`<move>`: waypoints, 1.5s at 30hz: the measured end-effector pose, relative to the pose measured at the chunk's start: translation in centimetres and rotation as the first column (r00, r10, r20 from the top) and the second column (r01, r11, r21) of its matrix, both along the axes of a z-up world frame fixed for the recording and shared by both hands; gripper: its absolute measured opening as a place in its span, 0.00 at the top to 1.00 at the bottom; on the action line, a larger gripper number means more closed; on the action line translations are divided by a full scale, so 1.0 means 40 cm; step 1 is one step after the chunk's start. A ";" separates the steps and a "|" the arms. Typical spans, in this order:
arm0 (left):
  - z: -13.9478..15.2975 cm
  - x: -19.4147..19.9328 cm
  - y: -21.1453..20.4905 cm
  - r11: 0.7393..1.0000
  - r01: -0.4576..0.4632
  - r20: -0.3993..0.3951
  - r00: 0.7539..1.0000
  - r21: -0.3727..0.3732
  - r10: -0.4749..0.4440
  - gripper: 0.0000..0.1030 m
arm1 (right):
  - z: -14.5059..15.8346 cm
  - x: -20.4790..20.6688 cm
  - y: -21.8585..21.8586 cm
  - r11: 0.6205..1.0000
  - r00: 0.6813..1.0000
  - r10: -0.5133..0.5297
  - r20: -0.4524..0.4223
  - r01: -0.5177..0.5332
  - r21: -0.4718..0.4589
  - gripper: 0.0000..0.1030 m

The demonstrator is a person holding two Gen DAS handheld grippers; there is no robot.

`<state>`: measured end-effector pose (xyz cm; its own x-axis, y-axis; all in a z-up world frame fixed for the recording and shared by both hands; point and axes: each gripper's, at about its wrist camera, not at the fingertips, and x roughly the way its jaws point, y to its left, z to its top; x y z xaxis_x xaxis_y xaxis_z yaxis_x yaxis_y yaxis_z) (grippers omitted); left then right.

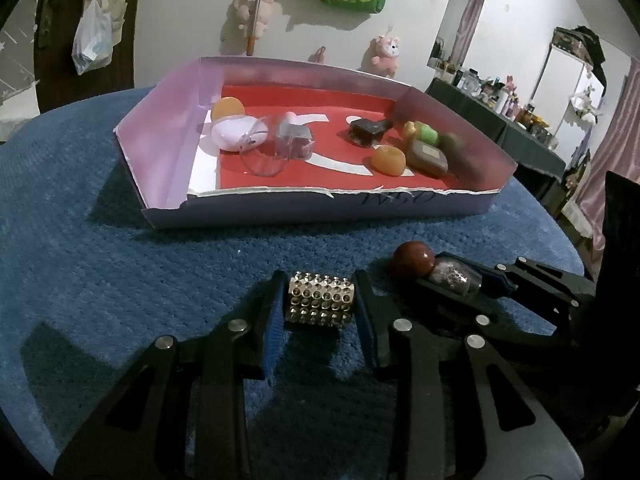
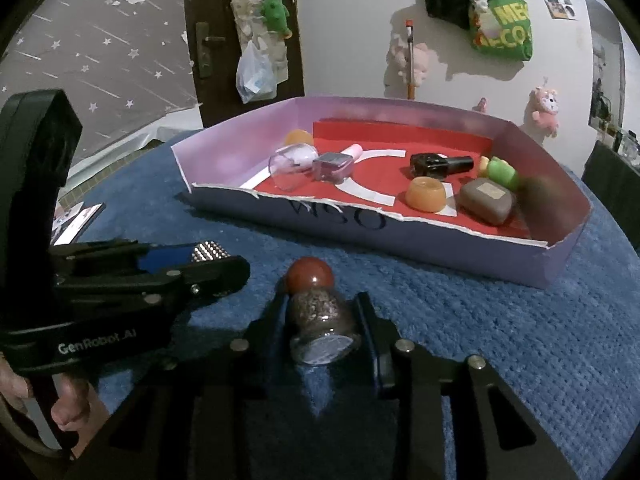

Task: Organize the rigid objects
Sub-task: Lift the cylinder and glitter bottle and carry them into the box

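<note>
Studs cover the small silver cylinder (image 1: 321, 299) that the left gripper (image 1: 320, 312) has its jaws clamped on, the blue pads pressing its 2 flat ends, low over the blue-carpeted bench (image 1: 120, 280). Beside it, the right gripper (image 2: 325, 332) has its jaws clamped on the belly of a little glass bottle (image 2: 323, 322) with a round red stopper (image 2: 310, 274), the bottle pointing away toward the tray (image 2: 440, 248). Both pieces sit just in front of the torn near wall of that lilac tray, where nail polish bottles, a clear cup (image 2: 289, 166), an orange ring (image 2: 426, 194), a brown soap-like block (image 2: 486, 200) and a green toy (image 2: 502, 170) already lie on the red floor. The cylinder looks stiff and light, and its studs should bite into the pads, so an end-to-end hold suits it. The bottle is likely smooth, slippery and breakable, and top-heavy at the stopper; gripping the wide body rather than the neck seems safest, with gentle lowering into a free patch of the tray.
</note>
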<state>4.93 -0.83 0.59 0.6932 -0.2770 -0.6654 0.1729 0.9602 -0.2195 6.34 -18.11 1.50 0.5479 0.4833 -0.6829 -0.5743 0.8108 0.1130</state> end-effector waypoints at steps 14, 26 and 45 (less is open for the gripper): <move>0.055 -0.004 -0.002 1.000 0.008 0.007 1.000 0.001 -0.008 0.71 | 0.081 0.007 -0.014 0.994 0.998 0.015 -0.066 -0.008 0.111 0.66; 0.137 0.011 0.007 1.000 0.017 0.056 0.998 -0.003 -0.017 0.71 | 0.161 0.026 -0.012 0.988 0.999 0.034 -0.040 -0.027 0.153 0.66; 0.170 0.139 0.002 1.000 0.030 0.027 0.999 0.006 -0.031 0.71 | 0.185 0.172 -0.023 0.986 0.994 -0.002 -0.107 0.020 0.165 0.66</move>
